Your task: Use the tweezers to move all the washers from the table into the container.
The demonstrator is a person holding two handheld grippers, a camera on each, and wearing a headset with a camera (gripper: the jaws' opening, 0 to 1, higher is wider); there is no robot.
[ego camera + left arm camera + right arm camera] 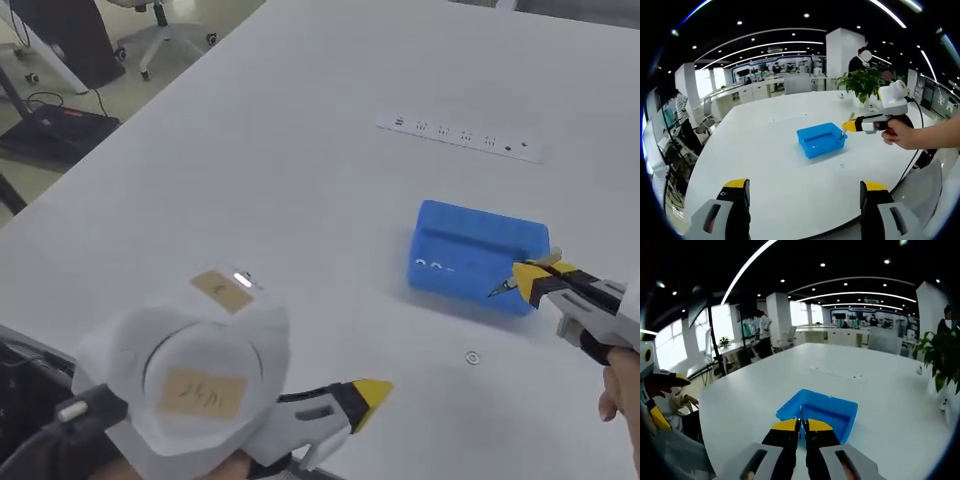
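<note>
The right gripper [530, 281], jaws narrow on slim pointed tweezers [501, 289], hangs at the blue plastic container [462, 288], left gripper [804, 185] jaws wide, empty; the small metal washer [472, 357] on the white surface [300, 200] may skid if pinched off-centre.

The left gripper [805, 186] sits low and close to the person, its 2 jaws spread wide and pointing forward. The right gripper [535, 280] reaches farther out, its 2 jaws pressed nearly together on the tweezers [500, 289], which tilt slightly down. A hand [900, 134] grips its handle, the bare forearm stretched out behind it.
</note>
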